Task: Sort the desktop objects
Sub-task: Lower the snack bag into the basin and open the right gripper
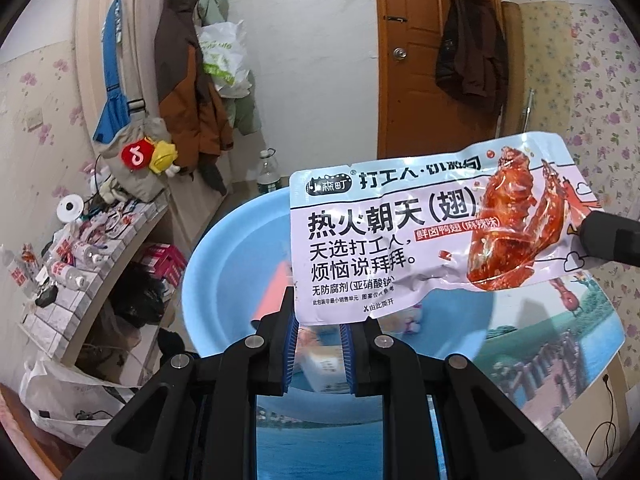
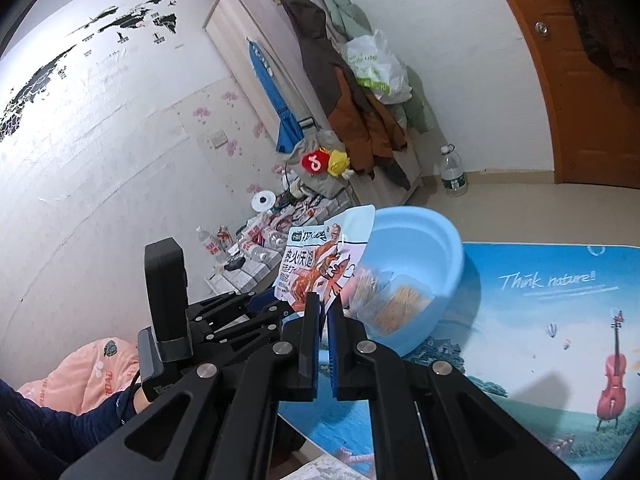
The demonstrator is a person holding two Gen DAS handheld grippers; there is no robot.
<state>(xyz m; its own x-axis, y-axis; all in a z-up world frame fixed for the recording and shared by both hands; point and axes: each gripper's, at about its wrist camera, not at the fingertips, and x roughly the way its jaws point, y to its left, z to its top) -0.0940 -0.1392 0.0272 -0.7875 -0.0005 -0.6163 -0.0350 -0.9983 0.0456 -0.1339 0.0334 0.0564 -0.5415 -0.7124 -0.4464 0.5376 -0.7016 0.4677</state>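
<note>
Now both my tongs grip snack packet [image 1: 404,232] above blue basin [image 1: 224,248]: left tongs [image 1: 318,320] bottom edge, right tongs [image 2: 325,304] opposite end.

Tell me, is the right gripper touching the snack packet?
Touching. The left wrist view shows the right gripper pinching the snack packet at its right edge.

Printed desk mat [image 2: 540,320], blue basin [image 2: 440,240] on it

Brown jacket [image 1: 188,76] hanging on wardrobe, wooden door [image 1: 424,52], water bottle [image 2: 453,172] on floor
</note>
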